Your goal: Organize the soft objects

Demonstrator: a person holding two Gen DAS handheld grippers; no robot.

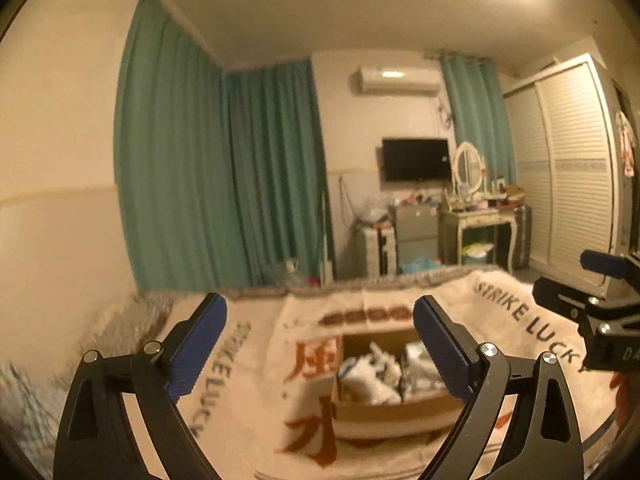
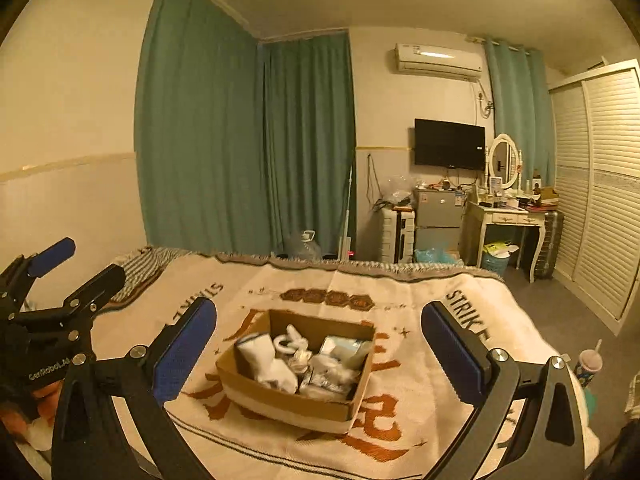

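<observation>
A cardboard box [image 2: 288, 400] sits on the bed's cream blanket [image 2: 400, 292] and holds several white soft items [image 2: 276, 360] and packets. The box also shows in the left wrist view [image 1: 396, 408]. My left gripper [image 1: 320, 348] is open and empty, raised above the bed, with the box beyond its right finger. My right gripper [image 2: 320, 352] is open and empty, raised in front of the box. Each gripper appears at the edge of the other's view: the right one in the left wrist view [image 1: 592, 300] and the left one in the right wrist view [image 2: 68, 268].
Green curtains [image 2: 240, 140] hang behind the bed. A wardrobe [image 2: 600, 184] stands at right, with a dressing table [image 2: 508, 216], small fridge [image 2: 436, 216] and wall TV [image 2: 450, 144] at the back. A cup with a straw [image 2: 588, 364] stands right of the bed. Striped bedding [image 2: 140, 268] lies at far left.
</observation>
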